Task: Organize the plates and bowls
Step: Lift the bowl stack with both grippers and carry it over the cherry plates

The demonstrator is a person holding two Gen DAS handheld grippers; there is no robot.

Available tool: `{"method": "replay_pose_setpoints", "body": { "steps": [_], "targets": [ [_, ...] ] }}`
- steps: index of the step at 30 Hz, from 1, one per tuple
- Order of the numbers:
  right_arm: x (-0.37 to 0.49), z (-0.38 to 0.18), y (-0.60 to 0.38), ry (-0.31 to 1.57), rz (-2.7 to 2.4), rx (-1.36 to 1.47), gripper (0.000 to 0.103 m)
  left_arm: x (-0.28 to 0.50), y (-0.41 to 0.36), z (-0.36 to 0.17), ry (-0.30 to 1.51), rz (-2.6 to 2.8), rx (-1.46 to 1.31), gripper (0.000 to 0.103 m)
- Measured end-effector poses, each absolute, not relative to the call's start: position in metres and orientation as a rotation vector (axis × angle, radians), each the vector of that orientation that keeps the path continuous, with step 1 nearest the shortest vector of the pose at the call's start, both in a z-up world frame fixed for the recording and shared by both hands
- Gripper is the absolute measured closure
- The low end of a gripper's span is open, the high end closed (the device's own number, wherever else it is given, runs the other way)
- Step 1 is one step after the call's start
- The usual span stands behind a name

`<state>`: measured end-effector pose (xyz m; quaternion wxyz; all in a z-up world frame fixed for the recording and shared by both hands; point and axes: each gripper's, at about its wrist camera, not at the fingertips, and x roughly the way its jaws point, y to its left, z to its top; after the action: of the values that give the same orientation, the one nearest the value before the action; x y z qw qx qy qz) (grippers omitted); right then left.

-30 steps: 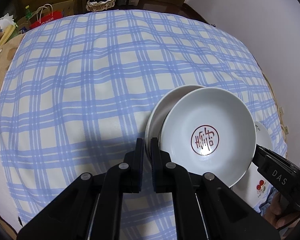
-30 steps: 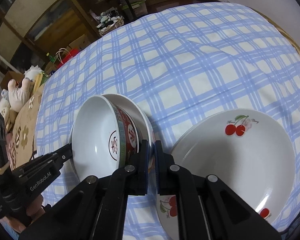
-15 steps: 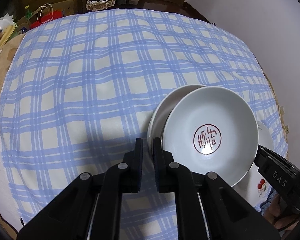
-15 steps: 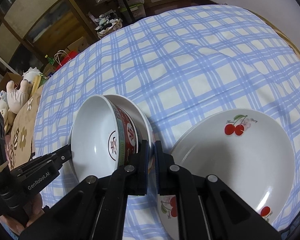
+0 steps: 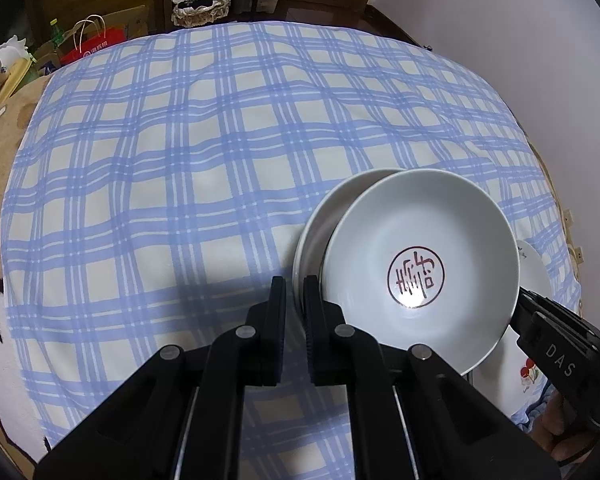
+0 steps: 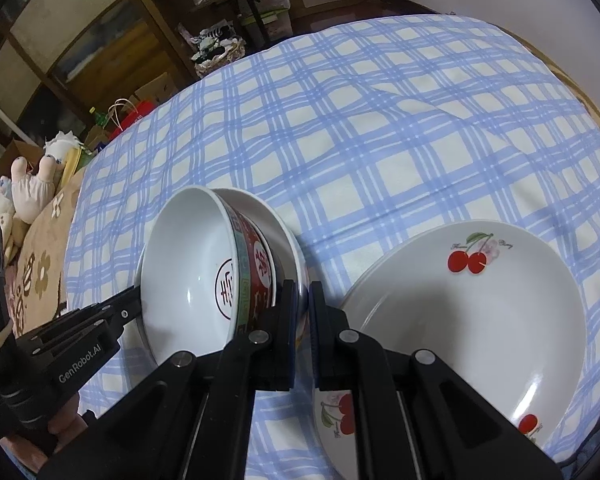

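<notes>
A white bowl [image 5: 420,264] with a red seal mark and a red patterned outside [image 6: 203,272] sits inside a white plate [image 5: 320,216], both tilted up off the checked cloth. My left gripper [image 5: 294,288] is shut on the plate's near rim. My right gripper [image 6: 304,292] is shut on the opposite rim of the same white plate [image 6: 283,232]. A cherry-patterned plate [image 6: 480,312] lies flat to the right of it, and its edge shows in the left wrist view [image 5: 534,264].
The blue and white checked tablecloth [image 5: 219,140] covers the round table. A wooden shelf unit [image 6: 171,12], a basket [image 5: 199,8], bags [image 5: 95,44] and a soft toy [image 6: 31,188] stand beyond the far edge. A white wall [image 5: 500,20] is at the right.
The plate with the bowl has shifted slightly right and down in the left wrist view. Both grippers stay shut on its rim.
</notes>
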<state>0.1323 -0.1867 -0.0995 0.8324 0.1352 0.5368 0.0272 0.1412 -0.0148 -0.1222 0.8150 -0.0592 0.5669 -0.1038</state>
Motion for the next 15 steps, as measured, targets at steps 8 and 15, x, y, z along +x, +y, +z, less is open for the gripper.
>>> {"method": "replay_pose_setpoints", "body": {
  "steps": [8, 15],
  "targets": [
    [0.1364, -0.098, -0.1839, 1.144, 0.045, 0.225, 0.096, 0.1411, -0.0179, -0.1183, 1.204, -0.242, -0.094, 0.097],
    [0.1401, -0.0919, -0.1838, 1.169, 0.062, 0.201, 0.096, 0.1441, -0.0128, -0.1171, 1.224, -0.246, -0.144, 0.098]
  ]
}}
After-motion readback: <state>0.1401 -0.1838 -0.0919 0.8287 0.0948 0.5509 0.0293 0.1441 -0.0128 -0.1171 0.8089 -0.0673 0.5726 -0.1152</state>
